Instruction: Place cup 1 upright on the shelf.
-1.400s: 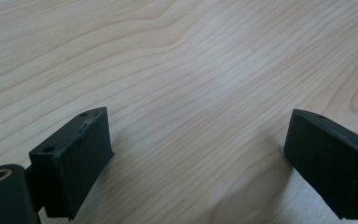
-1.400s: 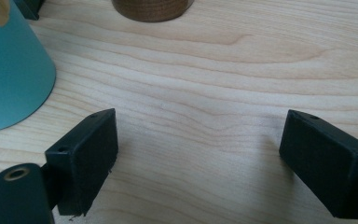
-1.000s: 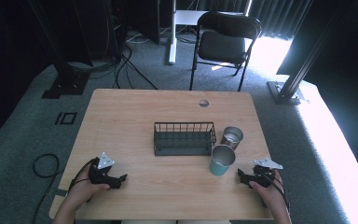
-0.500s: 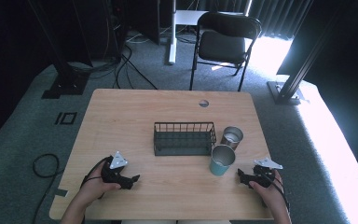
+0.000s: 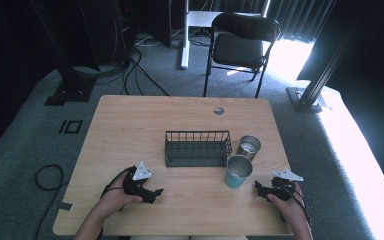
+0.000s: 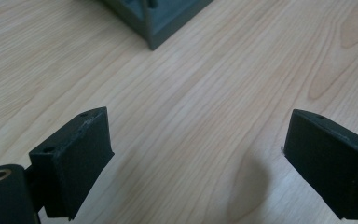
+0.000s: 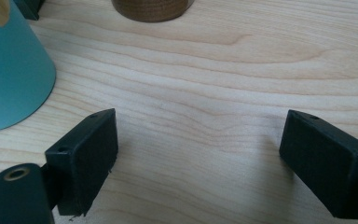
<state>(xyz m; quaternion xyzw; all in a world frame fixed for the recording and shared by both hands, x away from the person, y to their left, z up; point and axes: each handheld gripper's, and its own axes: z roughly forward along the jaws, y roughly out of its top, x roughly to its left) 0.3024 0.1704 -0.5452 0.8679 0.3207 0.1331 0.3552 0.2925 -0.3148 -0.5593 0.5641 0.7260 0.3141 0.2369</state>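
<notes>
My left gripper [image 6: 198,161] has its jaws spread wide with nothing between them, just bare light wood worktop [image 6: 205,93] under and ahead of me. Up past my left jaw there's the corner of a dark grey basket [image 6: 161,18], well apart from both jaws.

Lab or studio: metal stands [image 5: 72,75], floor cables [image 5: 140,65], folding chair [image 5: 240,47].
</notes>
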